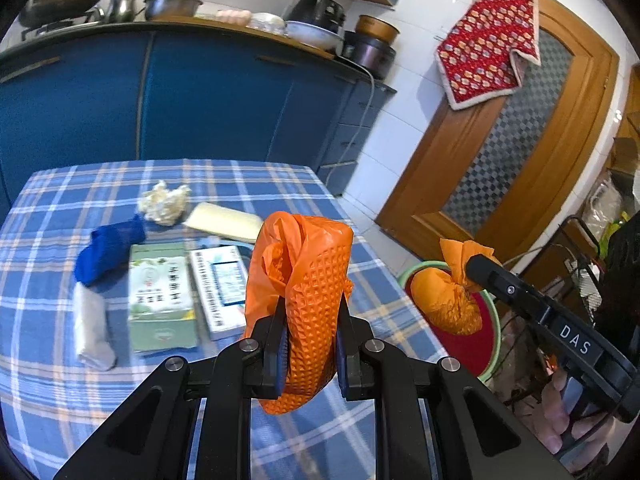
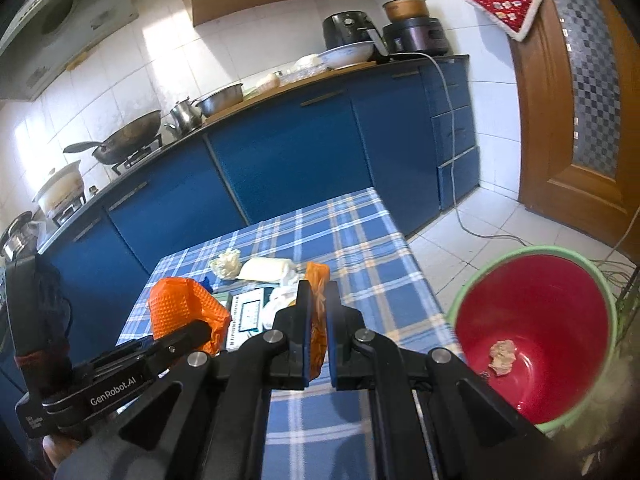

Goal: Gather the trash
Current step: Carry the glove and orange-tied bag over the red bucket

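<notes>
My left gripper (image 1: 310,312) is shut on an orange textured glove (image 1: 308,280) and holds it above the blue plaid table (image 1: 120,400). My right gripper (image 2: 319,300) is shut on a second orange glove (image 2: 318,308), which in the left wrist view (image 1: 446,300) hangs over the red bucket with a green rim (image 2: 536,312). The bucket holds one crumpled scrap (image 2: 502,356). On the table lie a blue cloth (image 1: 108,250), a crumpled white paper (image 1: 164,202), a green box (image 1: 160,304), a white box (image 1: 220,284), a pale flat packet (image 1: 224,222) and a grey-white wrapper (image 1: 90,328).
Blue kitchen cabinets (image 1: 200,92) with pots and appliances stand behind the table. A wooden door (image 1: 520,140) with a red quilted cloth (image 1: 488,40) is to the right. A wire rack (image 1: 580,264) stands near the bucket on the tiled floor.
</notes>
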A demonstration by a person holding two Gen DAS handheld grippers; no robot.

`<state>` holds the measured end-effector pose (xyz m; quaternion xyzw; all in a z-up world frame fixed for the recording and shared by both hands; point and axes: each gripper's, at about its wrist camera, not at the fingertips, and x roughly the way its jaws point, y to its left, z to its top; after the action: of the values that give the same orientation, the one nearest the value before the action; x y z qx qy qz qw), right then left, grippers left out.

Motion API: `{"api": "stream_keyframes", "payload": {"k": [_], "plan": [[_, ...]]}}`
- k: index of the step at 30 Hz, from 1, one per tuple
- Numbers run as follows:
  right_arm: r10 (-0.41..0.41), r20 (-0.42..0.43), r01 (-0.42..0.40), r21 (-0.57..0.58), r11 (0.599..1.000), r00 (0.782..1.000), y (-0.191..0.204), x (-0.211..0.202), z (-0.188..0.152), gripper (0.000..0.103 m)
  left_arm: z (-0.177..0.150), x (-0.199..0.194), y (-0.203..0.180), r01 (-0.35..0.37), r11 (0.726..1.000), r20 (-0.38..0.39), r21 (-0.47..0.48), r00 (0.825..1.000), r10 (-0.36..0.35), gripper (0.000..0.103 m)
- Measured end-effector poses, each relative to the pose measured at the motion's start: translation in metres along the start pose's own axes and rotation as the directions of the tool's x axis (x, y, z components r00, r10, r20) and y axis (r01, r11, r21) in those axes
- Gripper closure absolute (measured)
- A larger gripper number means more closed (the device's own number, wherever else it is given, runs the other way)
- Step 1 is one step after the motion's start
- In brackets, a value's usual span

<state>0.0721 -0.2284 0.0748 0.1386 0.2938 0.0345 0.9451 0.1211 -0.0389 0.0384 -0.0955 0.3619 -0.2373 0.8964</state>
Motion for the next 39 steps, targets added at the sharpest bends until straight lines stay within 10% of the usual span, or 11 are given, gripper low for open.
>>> {"api": "stream_keyframes", "payload": {"k": [39], "plan": [[-0.203,0.053,0.190,0.180,0.965,0.978,-0.147,-0.057,-0.009,0.095,-0.010,0.108,-0.160,0.183,0.957,-0.192,0.224,0.971,-0.140,0.085]]}}
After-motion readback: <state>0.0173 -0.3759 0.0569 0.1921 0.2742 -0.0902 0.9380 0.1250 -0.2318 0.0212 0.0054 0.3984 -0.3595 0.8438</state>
